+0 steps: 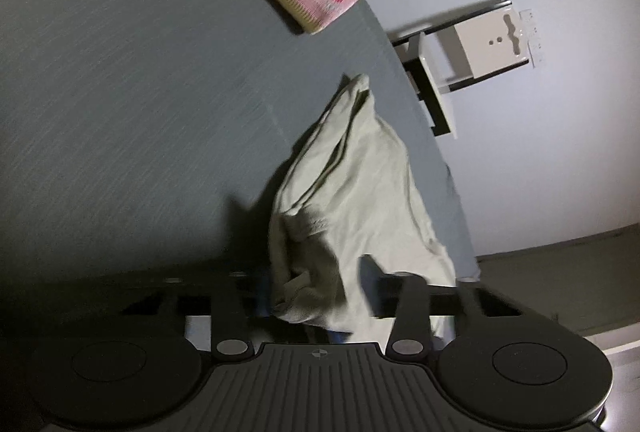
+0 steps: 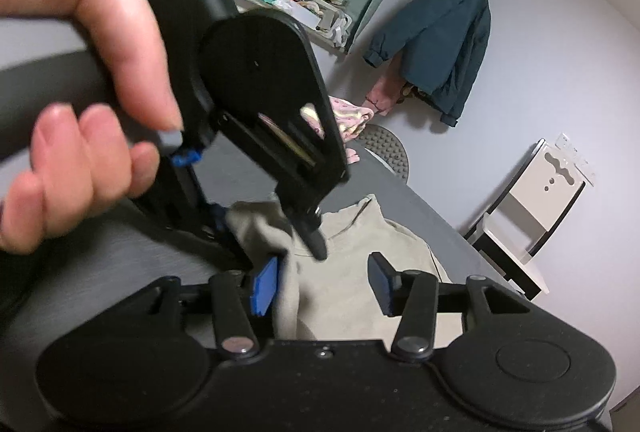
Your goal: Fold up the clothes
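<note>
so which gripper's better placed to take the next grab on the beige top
Right. The right gripper is open, its blue pads spread just above the beige top lying on the grey bed. The left gripper is already shut on a bunch of that cloth, so it is occupied.

Both fisheye views are dim, bowing straight lines and darkening at the corners. The beige garment [image 1: 352,200] casts a dark shadow leftward; the hand [image 2: 80,84] is motion-blurred and overexposed
</note>
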A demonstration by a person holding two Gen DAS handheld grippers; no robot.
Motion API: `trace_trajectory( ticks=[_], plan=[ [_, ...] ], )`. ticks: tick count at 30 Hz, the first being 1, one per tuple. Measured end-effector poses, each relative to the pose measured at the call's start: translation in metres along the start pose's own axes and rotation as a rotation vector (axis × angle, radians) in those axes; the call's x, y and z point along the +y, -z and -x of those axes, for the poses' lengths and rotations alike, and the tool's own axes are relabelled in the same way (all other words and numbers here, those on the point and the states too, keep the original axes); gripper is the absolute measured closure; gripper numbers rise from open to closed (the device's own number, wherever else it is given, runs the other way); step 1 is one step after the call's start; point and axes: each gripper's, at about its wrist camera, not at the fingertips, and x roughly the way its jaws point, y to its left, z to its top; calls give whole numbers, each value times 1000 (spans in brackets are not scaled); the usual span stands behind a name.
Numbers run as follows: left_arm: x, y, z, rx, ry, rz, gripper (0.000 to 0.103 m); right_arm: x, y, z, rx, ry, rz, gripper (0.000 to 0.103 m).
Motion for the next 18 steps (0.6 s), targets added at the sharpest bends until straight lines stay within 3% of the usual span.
trace_trajectory(
  ticks=[5,11,13,16,18],
  plan=[
    [-5,-4,16,-25,7,-91,91,18,2,5,-9,-13,73,40],
    [-18,-9,36,-24,52,-164,91,24,2,0,-29,14,86,40],
    [-17,-10,43,-17,80,-152,91,23,4,1,-49,49,103,46],
    [-12,-13,47,-9,64,-153,92,16,4,3,-61,34,58,71],
    [-6,-14,45,0,73,-127,92,15,4,1,-45,25,55,75]
  ],
)
